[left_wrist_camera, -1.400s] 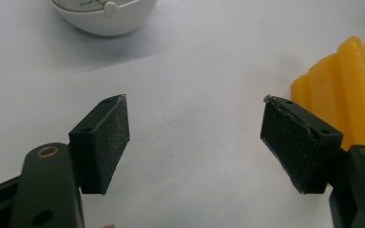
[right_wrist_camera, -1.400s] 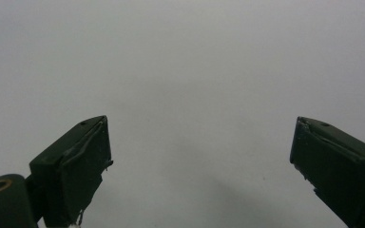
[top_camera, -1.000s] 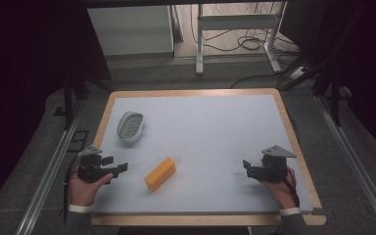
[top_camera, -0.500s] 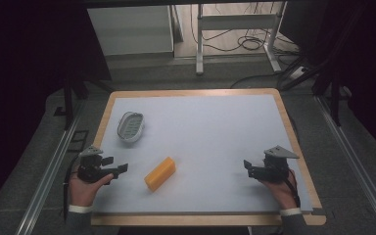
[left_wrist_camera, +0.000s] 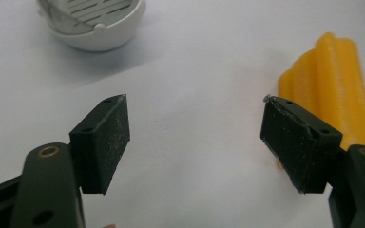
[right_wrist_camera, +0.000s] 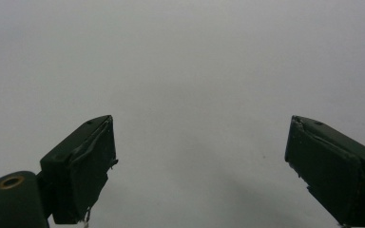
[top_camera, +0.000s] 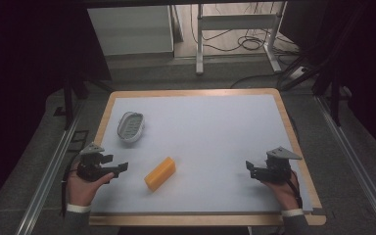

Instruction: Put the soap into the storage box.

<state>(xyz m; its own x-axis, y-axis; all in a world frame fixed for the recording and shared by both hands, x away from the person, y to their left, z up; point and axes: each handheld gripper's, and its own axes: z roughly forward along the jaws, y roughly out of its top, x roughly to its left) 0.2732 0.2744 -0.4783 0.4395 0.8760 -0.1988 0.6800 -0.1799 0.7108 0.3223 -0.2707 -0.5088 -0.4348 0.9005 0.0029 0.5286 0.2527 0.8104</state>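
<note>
A ridged yellow block (top_camera: 160,173) lies on the pale table mat, left of centre near the front. A white slotted dish (top_camera: 129,126) sits farther back on the left. My left gripper (top_camera: 120,168) rests low at the front left, open, its jaws pointing right at the block. In the left gripper view, the gripper (left_wrist_camera: 195,142) holds nothing, with the yellow block (left_wrist_camera: 335,90) just beyond its right jaw and the white dish (left_wrist_camera: 95,23) at the top left. My right gripper (top_camera: 250,169) sits at the front right, open and empty over bare mat (right_wrist_camera: 185,71); in its own view it (right_wrist_camera: 199,161) holds nothing.
The mat (top_camera: 210,132) lies on a wooden board with a raised rim (top_camera: 293,137). Metal rails (top_camera: 49,166) run along both sides of the table. Behind the table stand a white cabinet (top_camera: 129,29) and a metal frame (top_camera: 235,34) with cables on the floor.
Both hands have sunk slightly toward the front edge. The block and the dish have not moved.
</note>
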